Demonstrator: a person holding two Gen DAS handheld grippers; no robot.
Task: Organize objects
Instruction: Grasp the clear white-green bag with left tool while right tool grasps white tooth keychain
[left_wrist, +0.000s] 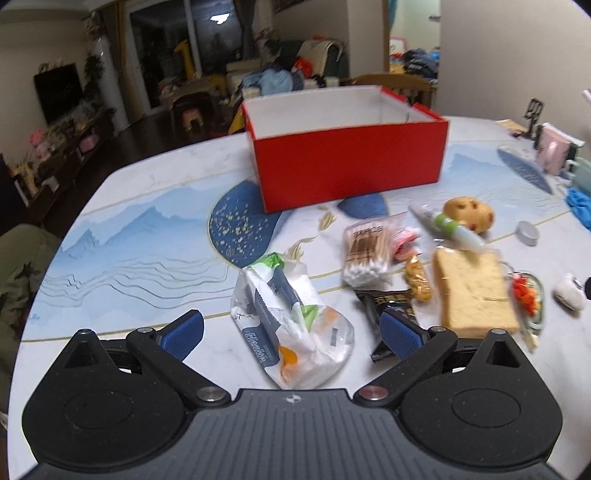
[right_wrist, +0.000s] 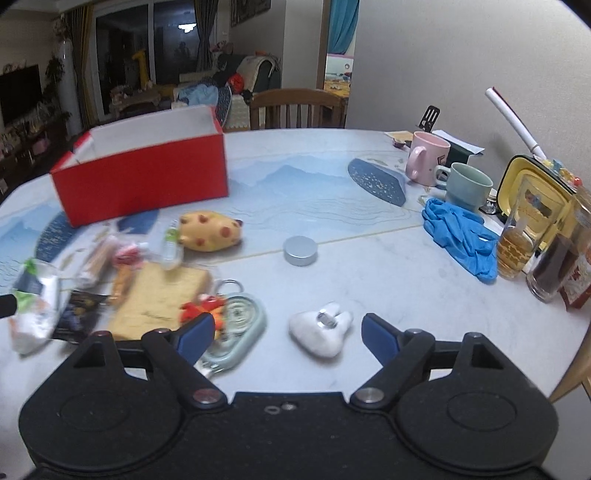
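On a marble-patterned table (left_wrist: 147, 177), a red box (left_wrist: 347, 162) with a white inside stood open in the upper middle of the left wrist view, well apart from a scatter of small things below it. At the bottom of that frame the left gripper (left_wrist: 291, 332) hung with its blue-padded jaws spread wide, a clear plastic bag (left_wrist: 291, 332) lying between them, not clamped. To its right lay a pack of cotton swabs (left_wrist: 365, 251), a slice of bread (left_wrist: 474, 291) and a spotted yellow toy (left_wrist: 469, 214). In the right wrist view the right gripper (right_wrist: 288, 332) was likewise parted, just in front of a white fluffy keychain (right_wrist: 317, 332) in the lower centre. A silver tin (right_wrist: 301, 251) sat in mid-frame; a pink mug (right_wrist: 426, 158), a green mug (right_wrist: 467, 184) and blue gloves (right_wrist: 461, 236) crowded the right.
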